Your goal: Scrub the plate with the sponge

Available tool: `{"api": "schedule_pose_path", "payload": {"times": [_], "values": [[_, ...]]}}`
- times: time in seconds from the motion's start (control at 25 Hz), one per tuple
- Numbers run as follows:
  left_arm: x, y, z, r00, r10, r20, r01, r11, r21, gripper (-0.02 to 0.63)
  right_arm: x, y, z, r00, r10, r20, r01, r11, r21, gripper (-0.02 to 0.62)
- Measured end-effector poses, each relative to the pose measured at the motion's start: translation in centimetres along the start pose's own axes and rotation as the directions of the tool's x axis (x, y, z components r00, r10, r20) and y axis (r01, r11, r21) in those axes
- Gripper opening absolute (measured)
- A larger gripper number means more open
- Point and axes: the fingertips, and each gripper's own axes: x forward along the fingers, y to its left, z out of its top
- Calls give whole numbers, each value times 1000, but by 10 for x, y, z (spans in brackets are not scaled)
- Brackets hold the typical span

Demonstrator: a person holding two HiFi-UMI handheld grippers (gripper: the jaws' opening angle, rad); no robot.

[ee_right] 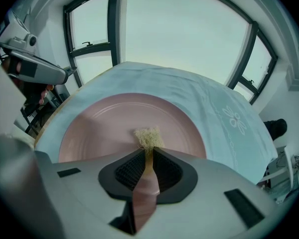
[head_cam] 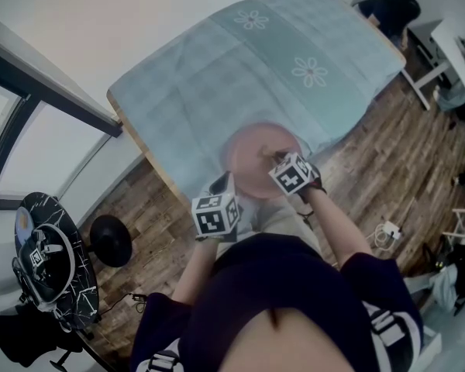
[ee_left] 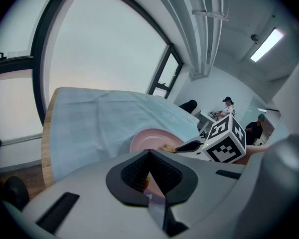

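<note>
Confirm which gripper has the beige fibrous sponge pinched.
The right gripper: the beige fibrous sponge sticks out from its shut jaws over the pink round plate. The left gripper grips the plate's rim, no sponge.

left gripper (ee_left: 149, 169) jaws clamped on pink plate (ee_left: 148, 140) rim | right gripper (ee_left: 182, 147) holds sponge (ee_left: 167, 147) on plate | blue tablecloth (ee_left: 99, 118) underneath

A dark navy short-sleeved shirt (head_cam: 283, 285) fills the lower centre of the head view; white stripes (head_cam: 386, 325) mark both sleeves (head_cam: 360, 273).
</note>
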Motion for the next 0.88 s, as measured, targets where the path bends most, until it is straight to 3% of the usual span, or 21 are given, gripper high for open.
{"api": "schedule_pose_path", "payload": {"times": [0.32, 0.88], "values": [[-7, -3, -6, 1000, -12, -3, 12, 1000, 10, 3, -5, 10, -15, 1000, -23, -18, 23, 1000, 11, 54], [-23, -7, -18, 999, -42, -13, 43, 998, 44, 3, -17, 39, -32, 998, 12, -53, -11, 1000, 24, 54]]}}
